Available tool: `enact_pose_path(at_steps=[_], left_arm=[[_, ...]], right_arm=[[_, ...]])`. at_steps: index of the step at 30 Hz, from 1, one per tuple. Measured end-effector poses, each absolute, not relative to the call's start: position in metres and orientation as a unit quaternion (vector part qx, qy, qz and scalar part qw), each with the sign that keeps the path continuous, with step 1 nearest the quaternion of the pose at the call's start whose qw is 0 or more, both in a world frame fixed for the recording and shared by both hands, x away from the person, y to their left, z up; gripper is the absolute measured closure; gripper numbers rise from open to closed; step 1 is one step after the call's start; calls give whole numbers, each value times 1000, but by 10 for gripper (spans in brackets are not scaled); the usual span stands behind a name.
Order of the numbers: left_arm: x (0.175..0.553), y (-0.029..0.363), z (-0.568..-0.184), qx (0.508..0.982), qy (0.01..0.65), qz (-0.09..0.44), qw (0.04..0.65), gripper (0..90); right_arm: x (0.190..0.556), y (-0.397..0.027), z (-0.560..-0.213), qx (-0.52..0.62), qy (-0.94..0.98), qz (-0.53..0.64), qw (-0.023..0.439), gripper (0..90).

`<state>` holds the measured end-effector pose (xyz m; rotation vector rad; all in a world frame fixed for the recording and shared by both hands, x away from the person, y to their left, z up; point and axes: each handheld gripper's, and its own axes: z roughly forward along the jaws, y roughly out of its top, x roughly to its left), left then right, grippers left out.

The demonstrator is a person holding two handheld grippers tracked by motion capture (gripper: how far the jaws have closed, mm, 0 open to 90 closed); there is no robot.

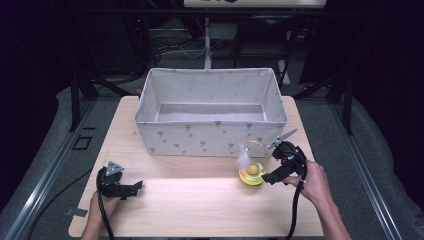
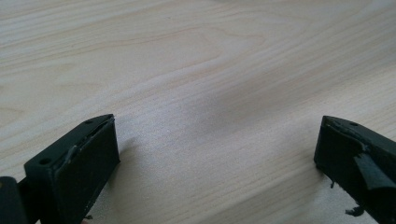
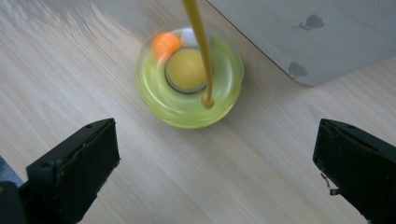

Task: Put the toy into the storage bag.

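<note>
A round yellow-green toy (image 1: pixel 251 175) (image 3: pixel 189 77) rests on the wooden table just in front of the grey fabric box (image 1: pixel 210 137). It has an orange ball, a yellow centre, a thin yellow wand (image 3: pixel 200 46) and a white feather (image 1: pixel 243 158). My right gripper (image 1: pixel 274 167) (image 3: pixel 215 158) hovers open right beside the toy, jaws wide, nothing between them. My left gripper (image 1: pixel 136 187) (image 2: pixel 217 154) is open over bare wood at the table's front left.
The fabric box (image 3: pixel 303 37) with small grey prints takes up the back half of the table (image 1: pixel 200 205). Dark floor, metal rails and stand legs surround the table. Cables trail from both grippers toward the front edge.
</note>
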<state>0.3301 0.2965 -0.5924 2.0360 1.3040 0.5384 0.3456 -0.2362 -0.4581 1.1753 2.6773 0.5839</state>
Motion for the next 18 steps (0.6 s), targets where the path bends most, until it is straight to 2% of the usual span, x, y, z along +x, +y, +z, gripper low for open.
enact_pose_path(at_steps=[12,13,15,18], left_arm=[[330,297,-592,777,498,206,326,0],[330,297,-592,777,497,206,326,0],[330,297,-592,777,497,206,326,0],[330,297,-592,777,498,205,326,0]], right_arm=[[355,-229,-442,378,901,197,82,5],[356,-228,-439,375,901,201,80,68],[357,-226,-435,371,903,201,82,139],[358,-224,-431,369,903,205,82,192]])
